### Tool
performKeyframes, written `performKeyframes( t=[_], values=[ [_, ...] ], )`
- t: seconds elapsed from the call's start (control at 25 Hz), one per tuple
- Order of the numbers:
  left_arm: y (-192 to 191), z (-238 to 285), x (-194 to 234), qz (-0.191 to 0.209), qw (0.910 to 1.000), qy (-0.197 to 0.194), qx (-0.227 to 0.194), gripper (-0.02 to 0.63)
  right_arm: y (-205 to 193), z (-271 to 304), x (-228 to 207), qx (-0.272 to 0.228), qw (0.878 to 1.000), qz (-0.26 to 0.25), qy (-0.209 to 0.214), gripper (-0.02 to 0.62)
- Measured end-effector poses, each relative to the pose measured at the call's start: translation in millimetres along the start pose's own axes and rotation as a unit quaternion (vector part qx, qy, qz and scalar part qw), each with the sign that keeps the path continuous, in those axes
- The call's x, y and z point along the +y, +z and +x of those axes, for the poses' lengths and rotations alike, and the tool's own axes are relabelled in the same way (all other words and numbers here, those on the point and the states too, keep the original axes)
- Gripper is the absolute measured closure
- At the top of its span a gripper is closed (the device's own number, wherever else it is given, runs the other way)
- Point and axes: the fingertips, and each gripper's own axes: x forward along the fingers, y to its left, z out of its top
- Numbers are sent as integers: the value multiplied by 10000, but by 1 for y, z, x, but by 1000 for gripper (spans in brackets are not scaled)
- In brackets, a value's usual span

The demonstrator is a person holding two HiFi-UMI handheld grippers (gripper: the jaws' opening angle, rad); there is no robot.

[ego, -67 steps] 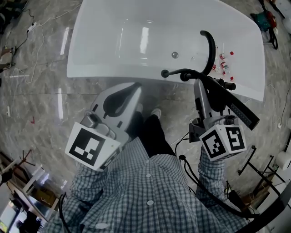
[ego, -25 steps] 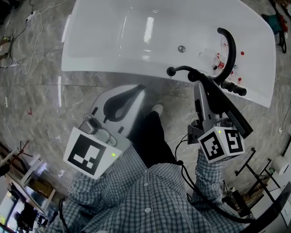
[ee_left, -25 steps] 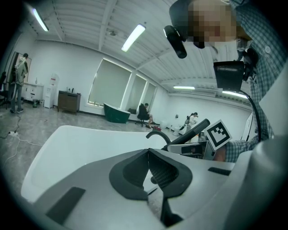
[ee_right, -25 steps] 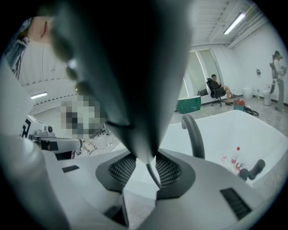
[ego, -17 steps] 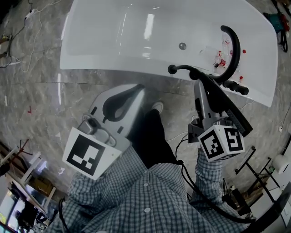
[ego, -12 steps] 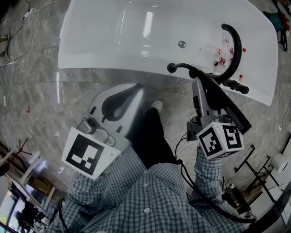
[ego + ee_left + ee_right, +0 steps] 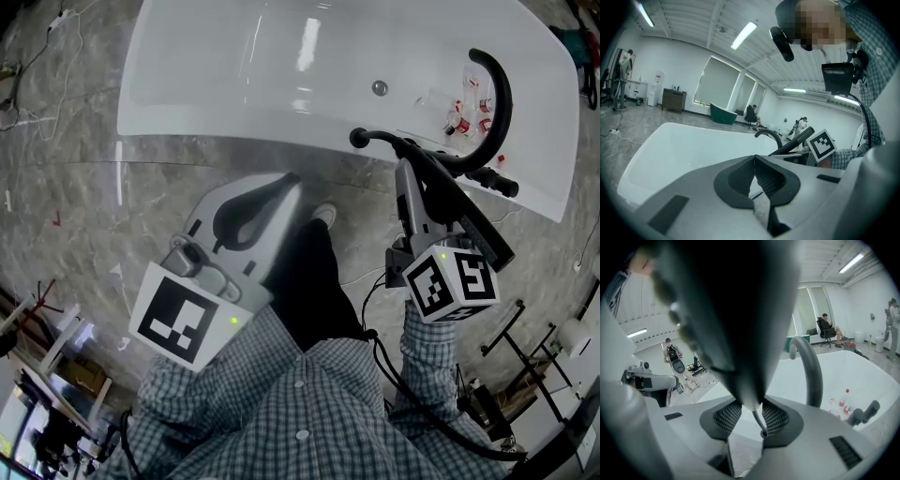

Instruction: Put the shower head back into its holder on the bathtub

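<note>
The black shower head (image 7: 464,211) is a long dark bar lying across my right gripper (image 7: 409,173), which is shut on its handle just short of the white bathtub's near rim (image 7: 234,141). In the right gripper view the shower head (image 7: 731,310) fills the top as a dark blur, pinched between the pads (image 7: 726,416). Its thin hose (image 7: 375,139) curves left above the rim. A black arched faucet (image 7: 497,89) and black knobs (image 7: 497,180) stand on the tub's right rim; I cannot pick out the holder among them. My left gripper (image 7: 286,180) is shut and empty.
Several small red-capped bottles (image 7: 469,108) lie inside the tub by the faucet, with the drain (image 7: 379,88) to their left. Marble floor (image 7: 84,216) surrounds the tub. Cables and a stand (image 7: 516,328) sit at the right. People sit far back (image 7: 751,112).
The right gripper, still shut on the shower head, has edged closer to the tub's rim by the faucet. The left gripper has stayed shut and barely moved.
</note>
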Motion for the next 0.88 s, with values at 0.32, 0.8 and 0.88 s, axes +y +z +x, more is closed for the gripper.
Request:
performKeyframes(
  t=[0.32, 0.8, 0.88],
  values=[
    [-22, 9, 22, -128, 9998, -12, 131, 597, -18, 32, 0, 133, 9999, 82, 11, 462],
    [-40, 15, 36, -264, 9993, 65, 253, 597, -29, 51, -8, 167, 9998, 117, -15, 462],
    [-42, 16, 37, -265, 9993, 56, 266, 597, -32, 53, -9, 177, 9998, 129, -22, 462]
  ],
)
